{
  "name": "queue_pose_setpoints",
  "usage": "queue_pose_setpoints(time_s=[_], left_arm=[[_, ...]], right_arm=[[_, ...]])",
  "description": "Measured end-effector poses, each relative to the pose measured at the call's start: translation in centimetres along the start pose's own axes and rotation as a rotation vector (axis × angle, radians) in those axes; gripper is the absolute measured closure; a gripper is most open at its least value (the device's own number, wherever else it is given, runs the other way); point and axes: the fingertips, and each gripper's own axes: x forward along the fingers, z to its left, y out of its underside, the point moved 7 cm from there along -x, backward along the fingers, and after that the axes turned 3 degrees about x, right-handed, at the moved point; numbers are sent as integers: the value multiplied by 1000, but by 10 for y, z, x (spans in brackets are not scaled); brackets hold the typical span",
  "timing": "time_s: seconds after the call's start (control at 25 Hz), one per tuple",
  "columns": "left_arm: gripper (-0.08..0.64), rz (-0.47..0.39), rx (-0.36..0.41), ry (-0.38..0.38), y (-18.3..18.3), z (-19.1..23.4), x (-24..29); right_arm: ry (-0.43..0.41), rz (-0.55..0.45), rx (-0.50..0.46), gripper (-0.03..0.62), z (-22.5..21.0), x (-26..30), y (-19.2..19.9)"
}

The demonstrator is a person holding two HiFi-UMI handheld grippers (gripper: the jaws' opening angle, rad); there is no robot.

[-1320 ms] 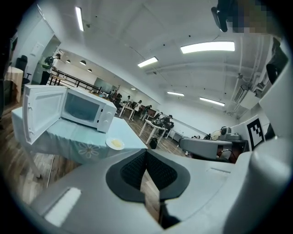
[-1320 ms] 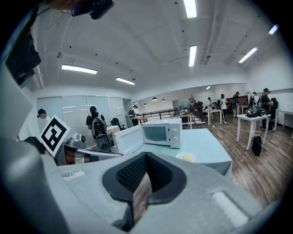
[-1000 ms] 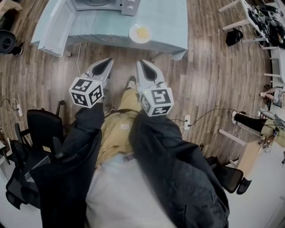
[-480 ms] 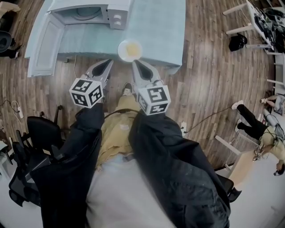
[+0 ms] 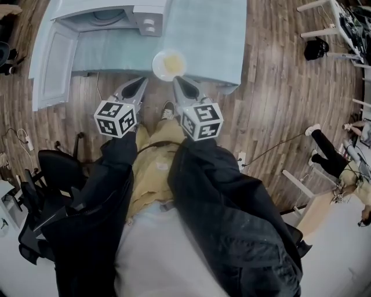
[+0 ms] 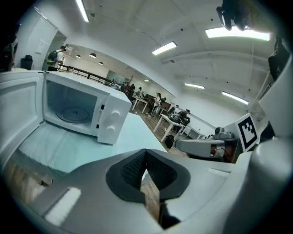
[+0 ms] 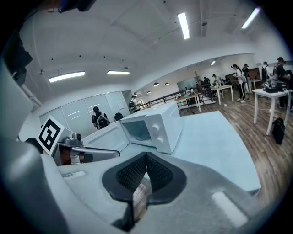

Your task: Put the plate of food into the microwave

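Note:
A white plate [image 5: 168, 64] with yellow food sits near the front edge of the pale blue table [image 5: 203, 40]. Behind and to the left of it stands the white microwave [image 5: 124, 14], its door [image 5: 55, 61] swung wide open to the left. The empty cavity and turntable show in the left gripper view [image 6: 73, 109], and the microwave [image 7: 153, 128] also appears in the right gripper view. My left gripper [image 5: 143, 80] and right gripper [image 5: 175, 79] hover just short of the table edge, either side of the plate. Both are shut and hold nothing. The jaws hide the plate in both gripper views.
Black office chairs [image 5: 55, 168] stand at my left. A power strip [image 5: 242, 158] with a cable lies on the wood floor at the right. A person's legs [image 5: 330, 156] and white tables are further right. A black bag [image 5: 317, 47] sits on the floor.
Both grippers and I have come closer to the table. The plate now lies just ahead of the fingertips, and more of the microwave is in view.

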Motion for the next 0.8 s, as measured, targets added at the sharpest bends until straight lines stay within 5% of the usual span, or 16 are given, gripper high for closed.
queue_pose_setpoints(time_s=[0.32, 0.8], left_arm=[[560, 124, 0, 53, 27, 43, 15], [560, 244, -24, 64, 56, 76, 33]], right_arm=[[115, 123, 181, 592, -7, 42, 56], [254, 175, 453, 591, -43, 76, 118]])
